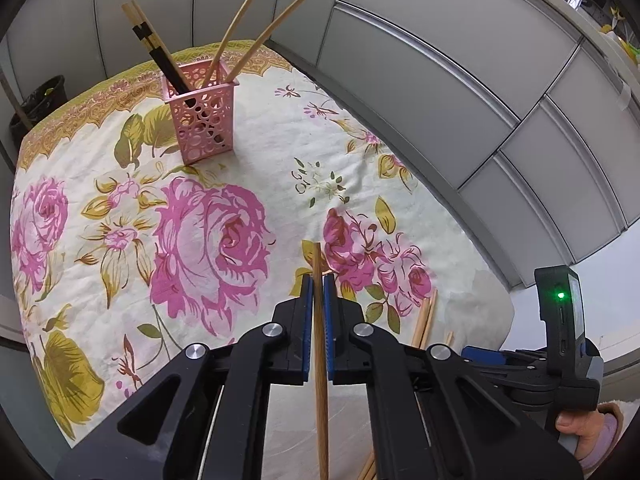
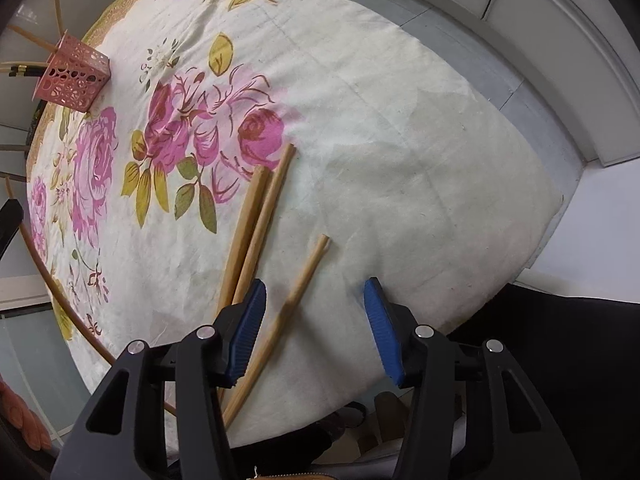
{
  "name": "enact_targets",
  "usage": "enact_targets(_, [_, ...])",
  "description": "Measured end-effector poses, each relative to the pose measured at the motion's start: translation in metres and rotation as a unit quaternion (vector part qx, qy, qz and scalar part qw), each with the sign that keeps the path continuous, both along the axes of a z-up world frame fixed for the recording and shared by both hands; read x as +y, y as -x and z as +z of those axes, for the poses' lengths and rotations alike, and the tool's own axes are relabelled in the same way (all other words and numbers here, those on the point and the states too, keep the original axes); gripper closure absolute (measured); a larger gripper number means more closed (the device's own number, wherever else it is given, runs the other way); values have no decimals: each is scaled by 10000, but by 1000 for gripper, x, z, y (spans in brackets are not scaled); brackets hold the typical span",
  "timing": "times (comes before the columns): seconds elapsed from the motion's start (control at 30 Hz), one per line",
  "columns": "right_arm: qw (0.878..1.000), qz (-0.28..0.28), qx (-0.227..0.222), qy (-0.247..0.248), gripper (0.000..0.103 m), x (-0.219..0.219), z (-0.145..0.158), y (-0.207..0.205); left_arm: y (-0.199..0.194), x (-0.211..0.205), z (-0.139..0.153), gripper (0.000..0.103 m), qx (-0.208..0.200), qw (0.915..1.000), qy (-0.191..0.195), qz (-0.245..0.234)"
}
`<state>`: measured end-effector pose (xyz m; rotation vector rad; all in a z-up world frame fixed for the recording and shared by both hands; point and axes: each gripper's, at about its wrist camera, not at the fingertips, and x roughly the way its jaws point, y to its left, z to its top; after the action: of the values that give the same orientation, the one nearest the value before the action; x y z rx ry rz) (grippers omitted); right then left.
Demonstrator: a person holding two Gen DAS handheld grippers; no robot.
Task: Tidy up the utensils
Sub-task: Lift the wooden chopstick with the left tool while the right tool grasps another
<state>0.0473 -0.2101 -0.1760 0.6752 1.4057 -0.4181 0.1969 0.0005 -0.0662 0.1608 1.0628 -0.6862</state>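
My right gripper [image 2: 314, 320] hangs over the floral tablecloth [image 2: 400, 140], blue pads apart — 1 tan wooden chopstick [image 2: 288, 312] lies between them, untouched. 2 more wooden chopsticks [image 2: 256, 220] lie just left. A pink perforated plastic holder [image 2: 74, 74] stands far left.

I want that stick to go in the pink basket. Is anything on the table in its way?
Nothing visible. Bare flowered tablecloth lies between the chopstick in the left gripper and the pink basket. The basket already holds other chopsticks, with room left.
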Motion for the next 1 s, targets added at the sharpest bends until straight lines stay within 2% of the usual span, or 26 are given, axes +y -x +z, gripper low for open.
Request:
enact_targets(0.07, [9996, -47, 20, 270, 53, 7, 0, -5, 0, 6, -3, 98, -29, 10000, -10, 33])
enact_targets(0.13, [9977, -1, 14, 677, 73, 14, 2, -9, 0, 12, -1, 98, -54, 10000, 40, 55])
enact_targets(0.23, [9934, 151, -225, 1114, 86, 21, 3, -10, -1, 21, 4, 98, -159, 9997, 98, 150])
enact_targets(0.33, [9928, 89, -653, 1005, 94, 14, 4, -7, -2, 32, 8, 98, -232, 9988, 337, 272])
enact_targets(0.4, [9926, 60, -981, 718, 96, 5, 4, -6, -1, 38, 12, 99, -295, 9974, 540, 362])
enact_targets(0.5, [9875, 45, -1466, 584, 98, -3, 14, 3, 3, 46, 19, 99, -543, 9945, 749, 481])
enact_targets(0.63, [9705, 319, -2256, 793, 98, 2, 48, 13, 15, 49, 30, 99, -1011, 9895, 874, 543])
enact_targets(0.77, [9464, 676, -2992, 1010, 98, 9, 89, 15, 29, 48, 43, 99, -1400, 9831, 977, 658])
enact_targets(1.0, [9093, 1151, -3869, 1014, 98, 19, 159, 16, 43, 41, 67, 99, -1788, 9756, 994, 800])
